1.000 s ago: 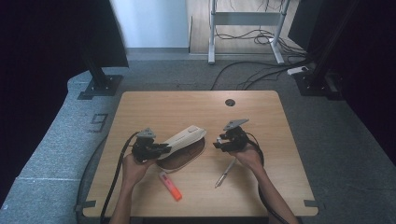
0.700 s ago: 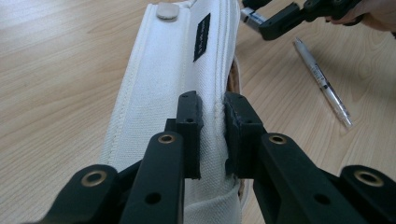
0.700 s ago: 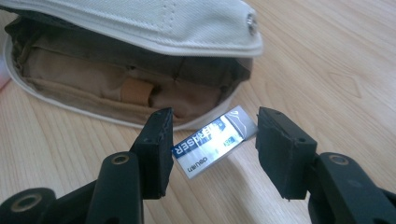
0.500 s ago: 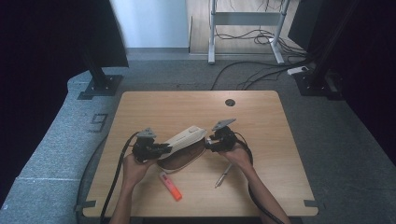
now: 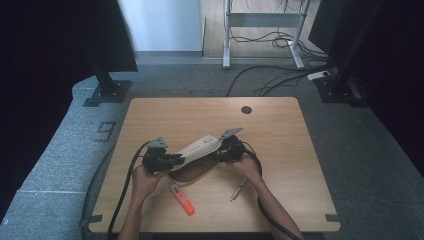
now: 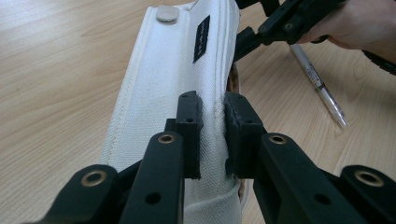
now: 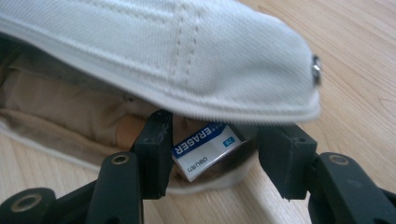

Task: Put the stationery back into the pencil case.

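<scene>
A light wooden table [image 5: 280, 125] is seen standing on grey carpet, with dark stands and loose cables behind it. A white canvas pencil case [image 5: 197, 148] is held raised above the tabletop between the two grippers, its flap lifted and its tan lining exposed beneath.

The left gripper [image 6: 212, 128] is closed on the near end of the pencil case, the fabric seam being pinched between its narrow-set jaws. The case runs away from these jaws toward the other gripper, which is seen at its far end.

The right gripper [image 7: 224, 156] is parted wide at the case's open mouth, directly under the flap. A white and blue eraser [image 7: 205, 149] lies between its jaws, touching the left one and clear of the right one; it rests at the edge of the opening.

A clear pen [image 5: 238, 189] lies on the table just below the right gripper. An orange highlighter [image 5: 182, 199] lies below and right of the left gripper.
</scene>
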`<action>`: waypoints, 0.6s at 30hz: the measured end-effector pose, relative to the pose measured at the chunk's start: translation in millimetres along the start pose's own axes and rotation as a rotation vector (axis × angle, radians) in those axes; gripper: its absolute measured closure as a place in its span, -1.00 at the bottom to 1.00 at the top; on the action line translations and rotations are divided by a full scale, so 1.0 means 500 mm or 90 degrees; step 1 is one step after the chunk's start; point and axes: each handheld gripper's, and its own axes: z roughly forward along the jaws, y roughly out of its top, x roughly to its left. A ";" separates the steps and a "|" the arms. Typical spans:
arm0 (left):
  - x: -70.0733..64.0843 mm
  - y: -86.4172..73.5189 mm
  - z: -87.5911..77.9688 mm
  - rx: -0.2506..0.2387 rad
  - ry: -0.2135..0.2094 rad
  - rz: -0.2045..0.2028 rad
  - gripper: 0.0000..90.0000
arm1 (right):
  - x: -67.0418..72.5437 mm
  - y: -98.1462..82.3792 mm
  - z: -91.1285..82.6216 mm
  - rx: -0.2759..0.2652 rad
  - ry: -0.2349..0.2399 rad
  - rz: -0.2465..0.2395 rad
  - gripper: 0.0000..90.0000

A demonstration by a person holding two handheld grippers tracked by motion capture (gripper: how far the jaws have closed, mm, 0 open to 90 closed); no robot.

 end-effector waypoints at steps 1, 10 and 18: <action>-0.001 0.000 0.002 -0.001 -0.001 0.001 0.71 | 0.001 0.001 0.004 -0.002 0.000 0.002 0.03; -0.003 0.002 0.004 -0.002 -0.011 0.008 0.72 | -0.001 0.008 0.022 -0.001 -0.017 0.002 0.03; -0.005 0.004 0.005 0.001 -0.010 0.013 0.72 | 0.002 0.006 0.043 0.000 -0.019 0.005 -0.07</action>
